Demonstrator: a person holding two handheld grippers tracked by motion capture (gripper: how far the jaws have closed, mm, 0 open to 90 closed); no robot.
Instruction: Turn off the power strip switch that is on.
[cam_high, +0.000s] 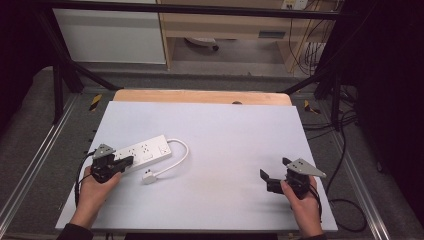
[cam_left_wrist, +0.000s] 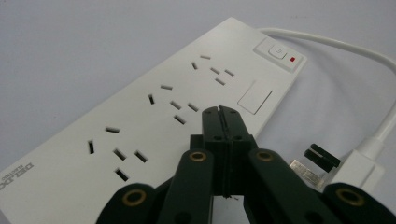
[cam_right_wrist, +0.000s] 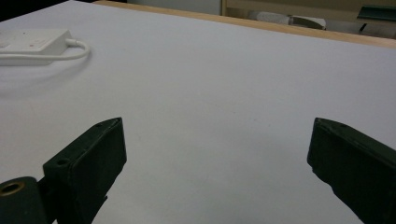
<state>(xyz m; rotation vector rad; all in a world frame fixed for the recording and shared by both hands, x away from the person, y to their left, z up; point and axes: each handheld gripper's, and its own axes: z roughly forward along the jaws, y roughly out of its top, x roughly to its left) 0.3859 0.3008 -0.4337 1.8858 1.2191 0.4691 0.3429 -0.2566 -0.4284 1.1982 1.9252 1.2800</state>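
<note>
Closed left tool at the power strip, plug lying loose

High view: the left tool (cam_high: 125, 161), jaws together, holds nothing over the near end of the white plastic power strip (cam_high: 142, 151) on the pale grey tabletop (cam_high: 225, 145), left side; the right tool (cam_high: 276, 172) hovers well apart, jaws spread. Left gripper view: the white plug (cam_left_wrist: 359, 168) lies just beside the strip, not inserted, so plugging seems undone. Right gripper view: bare tabletop ahead, nothing in the way.

Left hand-held gripper (cam_high: 129, 161) closed, right hand-held gripper (cam_high: 274, 168) agape
</note>
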